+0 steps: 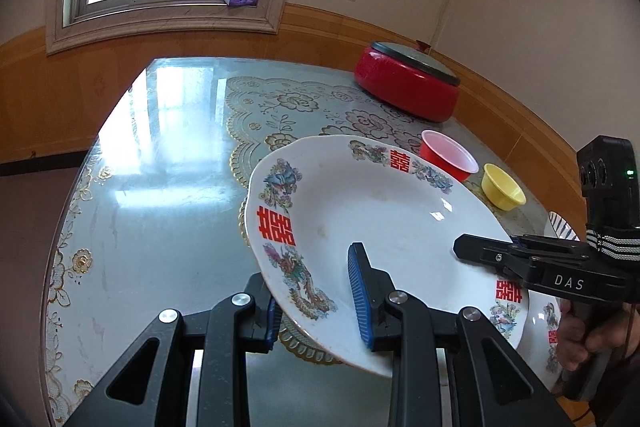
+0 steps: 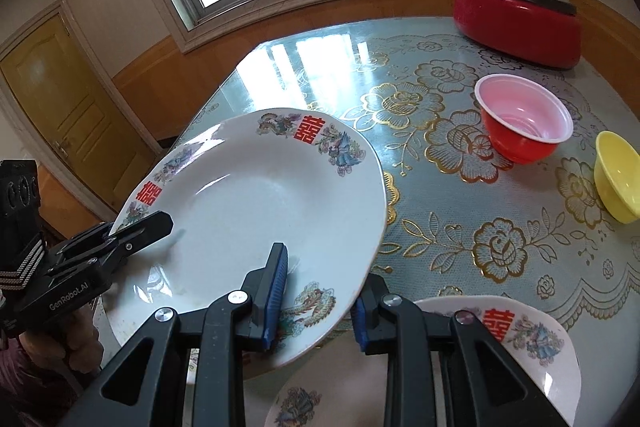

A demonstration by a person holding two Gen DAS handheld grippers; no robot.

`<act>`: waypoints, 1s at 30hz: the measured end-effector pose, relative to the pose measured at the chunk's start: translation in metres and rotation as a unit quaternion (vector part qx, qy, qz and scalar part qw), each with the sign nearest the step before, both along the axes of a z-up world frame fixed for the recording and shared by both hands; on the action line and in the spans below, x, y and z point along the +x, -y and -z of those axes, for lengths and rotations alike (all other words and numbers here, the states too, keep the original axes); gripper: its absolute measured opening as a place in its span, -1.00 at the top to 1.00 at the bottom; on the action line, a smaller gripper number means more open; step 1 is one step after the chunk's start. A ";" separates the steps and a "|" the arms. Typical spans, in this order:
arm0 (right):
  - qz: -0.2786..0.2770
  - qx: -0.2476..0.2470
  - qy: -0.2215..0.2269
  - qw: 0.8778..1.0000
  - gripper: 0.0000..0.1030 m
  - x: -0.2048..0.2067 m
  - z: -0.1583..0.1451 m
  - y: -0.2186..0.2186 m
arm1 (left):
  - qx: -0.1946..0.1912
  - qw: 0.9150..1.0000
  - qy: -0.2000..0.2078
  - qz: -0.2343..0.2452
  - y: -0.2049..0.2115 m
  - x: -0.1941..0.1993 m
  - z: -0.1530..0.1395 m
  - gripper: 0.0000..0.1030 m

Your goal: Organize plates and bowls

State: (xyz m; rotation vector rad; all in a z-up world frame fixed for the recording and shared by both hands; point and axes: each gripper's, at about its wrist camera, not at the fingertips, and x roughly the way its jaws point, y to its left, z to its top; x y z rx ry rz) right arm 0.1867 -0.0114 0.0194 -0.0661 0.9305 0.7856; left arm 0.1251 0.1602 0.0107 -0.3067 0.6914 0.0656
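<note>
Plate (image 1: 384, 211) rim sits clamped between both grippers, left (image 1: 318, 297) and right (image 2: 316, 301); only the right view shows a door (image 2: 60, 107).

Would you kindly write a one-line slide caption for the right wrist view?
Both grippers straddle the white plate rim above the floral table: right gripper and left gripper.
</note>
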 end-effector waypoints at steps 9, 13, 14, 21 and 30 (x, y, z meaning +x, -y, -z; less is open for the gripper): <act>0.050 0.013 0.018 0.999 0.46 -0.031 -0.018 0.048 | 0.000 0.998 0.015 0.056 0.039 -0.002 -0.013 0.40; 0.075 0.015 0.022 0.997 0.46 -0.044 -0.022 0.071 | 0.002 0.996 0.018 0.083 0.059 -0.002 -0.016 0.40; 0.081 0.016 0.021 0.996 0.46 -0.047 -0.021 0.076 | 0.003 0.996 0.019 0.090 0.065 -0.002 -0.017 0.40; 0.116 0.023 0.018 0.993 0.46 -0.071 -0.019 0.115 | -0.003 0.991 0.017 0.132 0.102 -0.003 -0.014 0.39; 0.146 0.016 -0.003 0.989 0.46 -0.090 -0.002 0.152 | -0.014 0.985 -0.014 0.174 0.146 -0.003 0.008 0.39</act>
